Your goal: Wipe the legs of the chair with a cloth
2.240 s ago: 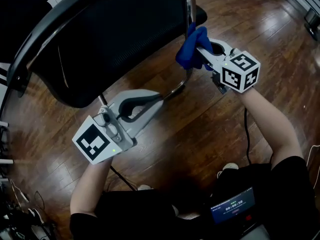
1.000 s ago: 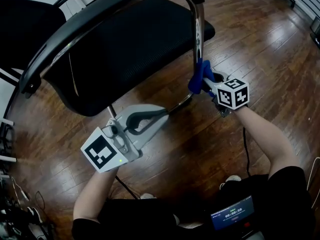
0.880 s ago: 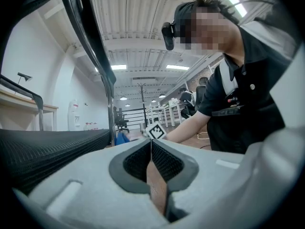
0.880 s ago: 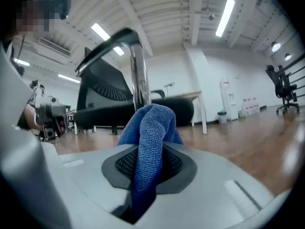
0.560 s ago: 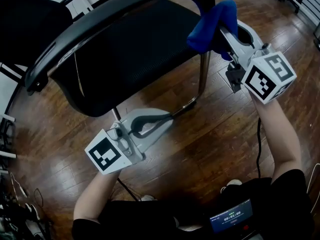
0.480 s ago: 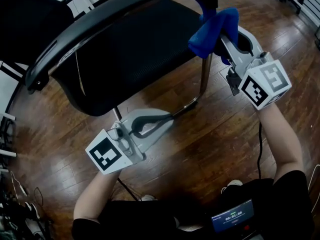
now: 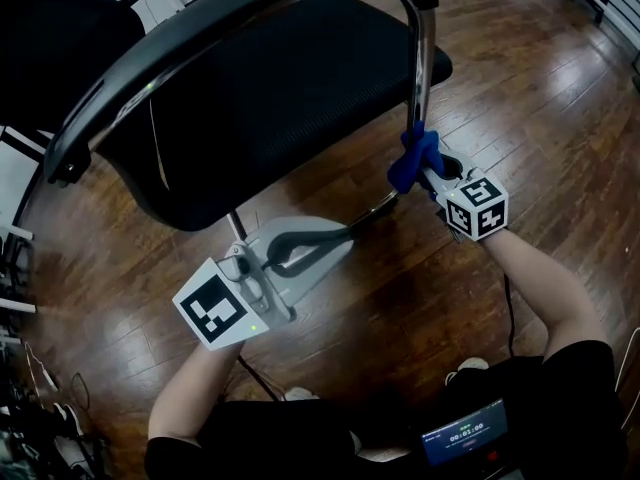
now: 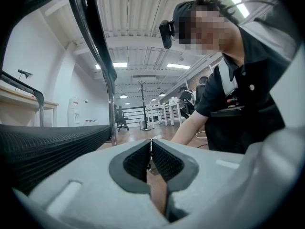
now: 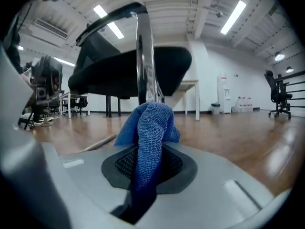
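A black mesh chair [image 7: 250, 78] stands on a chrome tube frame. Its front right leg [image 7: 421, 63] drops from the seat corner to a floor rail [image 7: 375, 208]. My right gripper [image 7: 428, 166] is shut on a blue cloth [image 7: 413, 158], which is pressed against the lower part of that leg. In the right gripper view the blue cloth [image 9: 147, 128] bulges from the jaws right below the chrome leg [image 9: 145, 56]. My left gripper [image 7: 335, 238] is shut with nothing in it, its tips close to the floor rail. The left gripper view shows its pads [image 8: 138, 160] closed together.
A second black chair [image 7: 50, 38] stands at the far left. Wooden floor [image 7: 520, 98] spreads to the right. Cables [image 7: 40, 408] and gear lie at the lower left. A device with a lit screen [image 7: 462, 433] sits at my waist.
My right gripper and the cloth were up at the seat corner half a second ago and have slid down the leg to near the floor. The left gripper has hardly moved.
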Demonstrator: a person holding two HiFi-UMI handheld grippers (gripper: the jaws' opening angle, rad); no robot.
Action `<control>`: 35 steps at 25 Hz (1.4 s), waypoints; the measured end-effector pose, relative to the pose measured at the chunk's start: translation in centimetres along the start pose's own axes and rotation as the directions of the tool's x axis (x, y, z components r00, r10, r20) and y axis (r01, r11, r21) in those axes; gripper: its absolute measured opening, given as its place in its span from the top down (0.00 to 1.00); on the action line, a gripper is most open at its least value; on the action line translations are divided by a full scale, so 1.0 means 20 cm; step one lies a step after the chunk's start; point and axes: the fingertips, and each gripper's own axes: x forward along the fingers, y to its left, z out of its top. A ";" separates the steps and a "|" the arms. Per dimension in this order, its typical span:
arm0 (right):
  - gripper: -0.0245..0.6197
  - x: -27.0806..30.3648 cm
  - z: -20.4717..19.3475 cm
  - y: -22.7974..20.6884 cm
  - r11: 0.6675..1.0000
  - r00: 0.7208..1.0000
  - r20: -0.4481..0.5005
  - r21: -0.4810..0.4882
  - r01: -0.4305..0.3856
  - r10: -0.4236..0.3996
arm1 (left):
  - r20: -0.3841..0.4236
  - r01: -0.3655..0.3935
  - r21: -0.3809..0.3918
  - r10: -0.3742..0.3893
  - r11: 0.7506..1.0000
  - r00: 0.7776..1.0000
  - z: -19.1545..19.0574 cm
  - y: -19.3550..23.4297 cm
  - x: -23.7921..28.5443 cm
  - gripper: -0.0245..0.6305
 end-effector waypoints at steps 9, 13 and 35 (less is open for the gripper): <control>0.87 0.09 -0.33 0.03 0.991 0.973 -0.216 0.120 -0.054 0.080 | 0.004 -0.010 -0.017 0.010 1.000 1.000 -0.02 0.03 0.00 0.96; 0.87 -0.02 0.08 0.26 0.931 0.939 0.004 0.129 -0.341 0.344 | 0.016 -0.003 -0.038 0.003 0.999 1.000 -0.03 0.04 0.00 0.96; 0.88 -0.42 1.02 0.84 0.750 0.671 0.348 -0.184 -0.635 0.654 | 0.044 0.024 -0.005 -0.024 1.000 0.999 0.04 -0.02 0.00 0.96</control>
